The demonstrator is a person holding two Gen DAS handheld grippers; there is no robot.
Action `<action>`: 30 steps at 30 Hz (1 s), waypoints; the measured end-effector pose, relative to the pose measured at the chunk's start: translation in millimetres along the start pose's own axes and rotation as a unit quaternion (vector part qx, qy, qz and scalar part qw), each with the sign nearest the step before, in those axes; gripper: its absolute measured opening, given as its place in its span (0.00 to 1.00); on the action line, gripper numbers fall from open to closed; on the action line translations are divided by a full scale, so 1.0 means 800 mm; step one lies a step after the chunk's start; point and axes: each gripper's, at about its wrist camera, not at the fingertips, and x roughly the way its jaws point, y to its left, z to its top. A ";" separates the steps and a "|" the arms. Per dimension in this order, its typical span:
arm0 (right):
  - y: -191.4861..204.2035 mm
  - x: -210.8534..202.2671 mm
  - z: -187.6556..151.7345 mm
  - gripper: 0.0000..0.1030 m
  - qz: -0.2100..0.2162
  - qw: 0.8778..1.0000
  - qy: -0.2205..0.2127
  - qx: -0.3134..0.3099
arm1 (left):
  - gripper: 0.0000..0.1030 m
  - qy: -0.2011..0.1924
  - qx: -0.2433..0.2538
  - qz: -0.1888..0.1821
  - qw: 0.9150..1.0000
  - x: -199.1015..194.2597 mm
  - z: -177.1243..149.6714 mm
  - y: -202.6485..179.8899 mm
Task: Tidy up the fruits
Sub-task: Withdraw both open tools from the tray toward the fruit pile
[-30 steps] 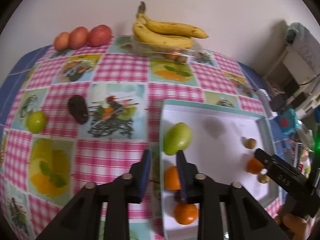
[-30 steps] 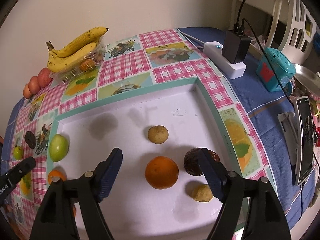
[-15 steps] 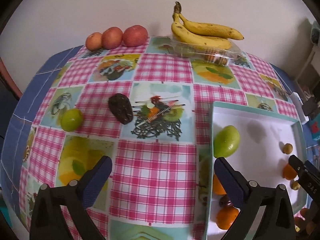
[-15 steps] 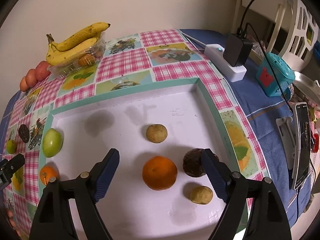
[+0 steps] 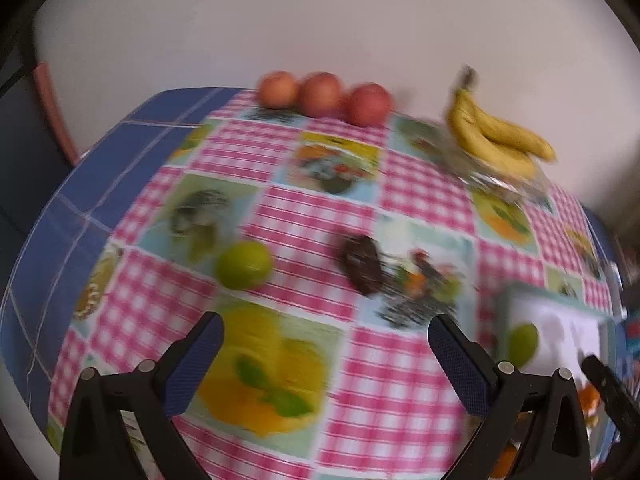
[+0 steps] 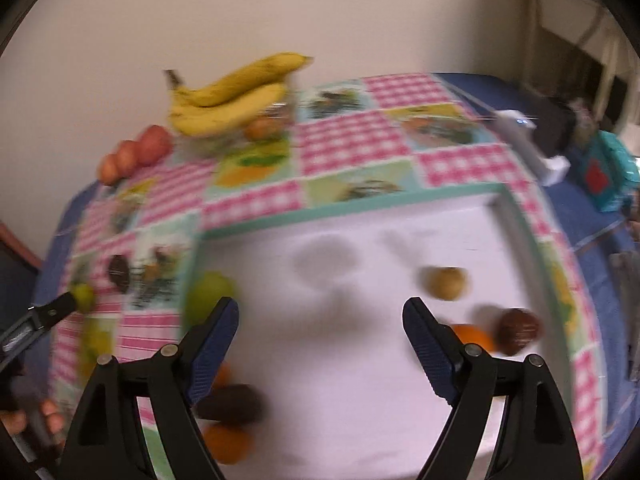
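both grippers' jaws gape wide and empty: left gripper point(image 5: 326, 346) over bare cloth, right gripper point(image 6: 320, 330) above the tray point(image 6: 340, 208).

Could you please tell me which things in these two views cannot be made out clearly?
- Left wrist view: the tray is cut off by the right edge and motion-blurred; fruits at its near end hide behind the left hand-held gripper.
- Right wrist view: the dark fruit and orange are smeared and partly behind the right hand-held gripper.
- Contents of the clear box under the bananas: blurred.
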 end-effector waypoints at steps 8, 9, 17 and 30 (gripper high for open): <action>0.086 0.008 -0.005 0.82 0.038 0.998 0.000 -0.051 | 1.00 -0.017 -0.074 0.025 0.997 0.005 0.017 0.097; 0.095 0.010 -0.006 0.82 0.041 0.998 0.000 -0.057 | 1.00 -0.017 -0.086 0.026 0.996 0.006 0.018 0.108; 0.156 0.021 -0.008 0.82 0.060 0.994 0.001 -0.087 | 1.00 -0.025 -0.111 0.025 0.993 0.013 0.024 0.149; 0.193 0.059 0.000 0.82 0.043 0.991 0.015 -0.129 | 1.00 0.013 -0.113 -0.004 0.994 0.045 0.032 0.139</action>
